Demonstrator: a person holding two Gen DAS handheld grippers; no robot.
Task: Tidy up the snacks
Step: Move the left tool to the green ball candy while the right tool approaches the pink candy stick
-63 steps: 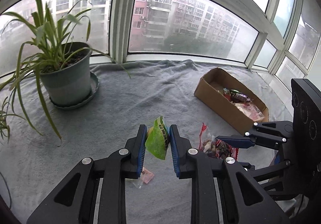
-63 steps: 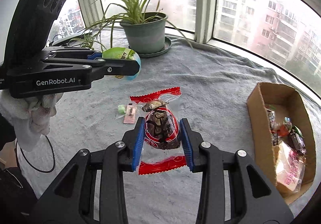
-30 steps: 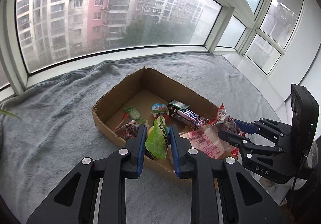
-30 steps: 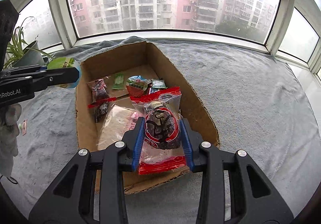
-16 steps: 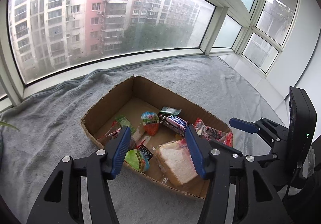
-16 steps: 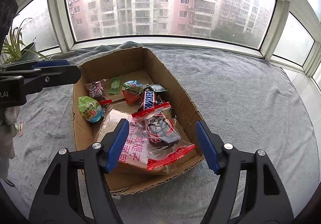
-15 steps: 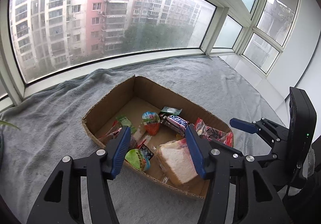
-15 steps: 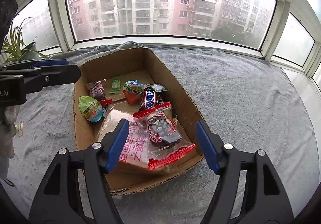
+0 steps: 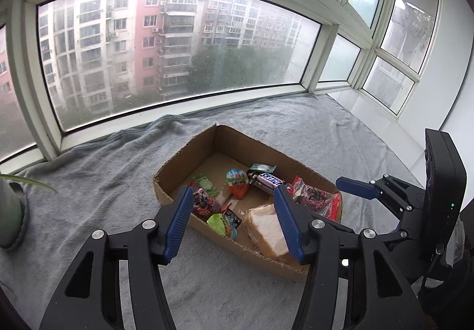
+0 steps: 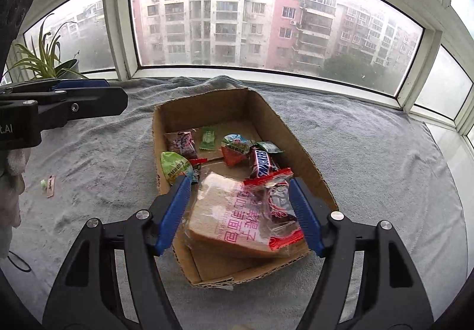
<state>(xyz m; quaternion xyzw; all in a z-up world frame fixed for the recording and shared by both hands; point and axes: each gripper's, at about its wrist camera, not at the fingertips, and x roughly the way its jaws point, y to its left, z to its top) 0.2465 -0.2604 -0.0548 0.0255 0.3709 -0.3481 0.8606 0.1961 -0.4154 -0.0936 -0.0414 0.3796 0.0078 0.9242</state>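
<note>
Both snacks have left my grippers since a second ago: the green pouch (image 10: 175, 165) now lies by the box's near-left wall, and the red packet (image 10: 277, 196) rests on the wrapped bread (image 10: 231, 211) in the box (image 9: 189, 152), where before each was pinched between blue pads. My left gripper (image 9: 234, 220) stands open with nothing between its fingers, and my right gripper (image 10: 241, 208) is likewise open above the bread, touching neither it nor the red packet; both have backed up a little from the box. One small pink candy (image 10: 51, 183) is left out on the grey blanket (image 10: 370, 152), well apart from the box, so I judge that to be my next pick. It looks very light and flat, its wrapper slick and crinkly, and it lies low in soft pile, so I would take it across its short width, pressing slightly into the cloth. The bread is soft, so nothing should be dropped hard on it.
</note>
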